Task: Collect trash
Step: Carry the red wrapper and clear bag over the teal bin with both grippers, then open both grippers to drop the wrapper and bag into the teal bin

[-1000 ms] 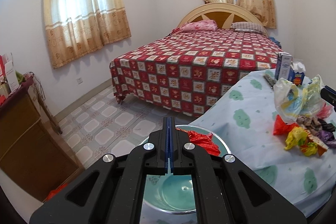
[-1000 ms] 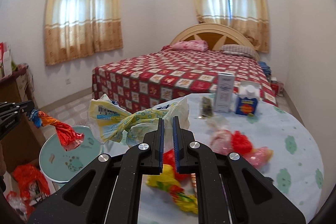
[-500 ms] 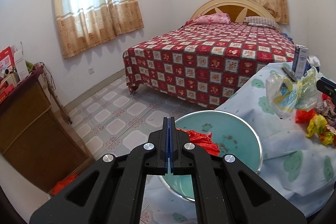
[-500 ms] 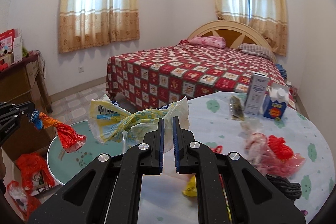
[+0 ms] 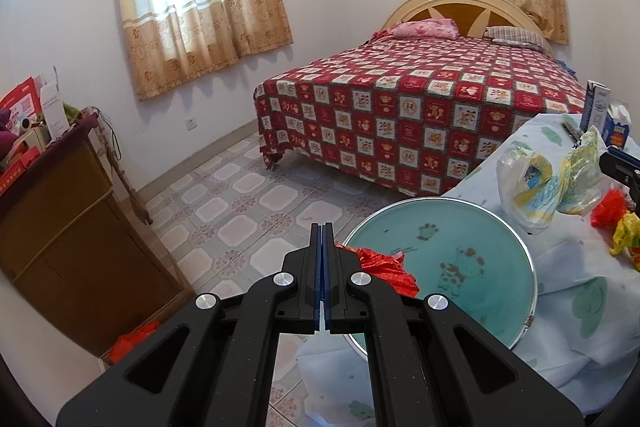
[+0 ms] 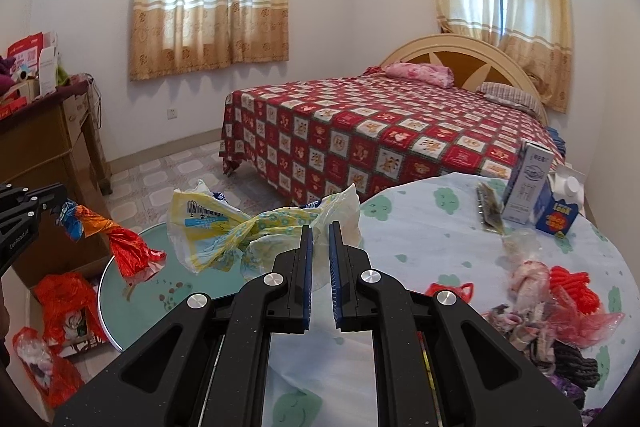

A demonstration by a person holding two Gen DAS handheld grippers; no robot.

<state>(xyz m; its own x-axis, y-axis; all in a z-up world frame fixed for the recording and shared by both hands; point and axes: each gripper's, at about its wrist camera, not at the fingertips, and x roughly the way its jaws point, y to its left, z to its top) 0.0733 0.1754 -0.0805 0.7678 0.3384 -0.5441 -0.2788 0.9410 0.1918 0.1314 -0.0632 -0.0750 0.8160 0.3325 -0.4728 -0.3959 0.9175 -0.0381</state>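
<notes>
Left tongs point(image 5: 322, 267) pinch red wrapper point(image 6: 120, 247) above teal basin point(image 5: 472, 227); right tongs point(image 6: 320, 247) nip yellow-white bag point(image 6: 240, 231), its long axis crosswise, over worktop point(image 6: 432, 227).

The right gripper point(image 6: 319, 227) pinches a yellow bag point(image 6: 248, 235) above the bench point(image 6: 432, 227), while the left gripper point(image 6: 60, 201) grips a red wrapper point(image 6: 120, 247).

A crumpled red foil wrapper point(image 6: 120, 247) with a blue end hangs over the round teal tray point(image 6: 168, 291); right of it, a twisted white-and-yellow plastic bag point(image 6: 240, 235) is held aloft.
</notes>
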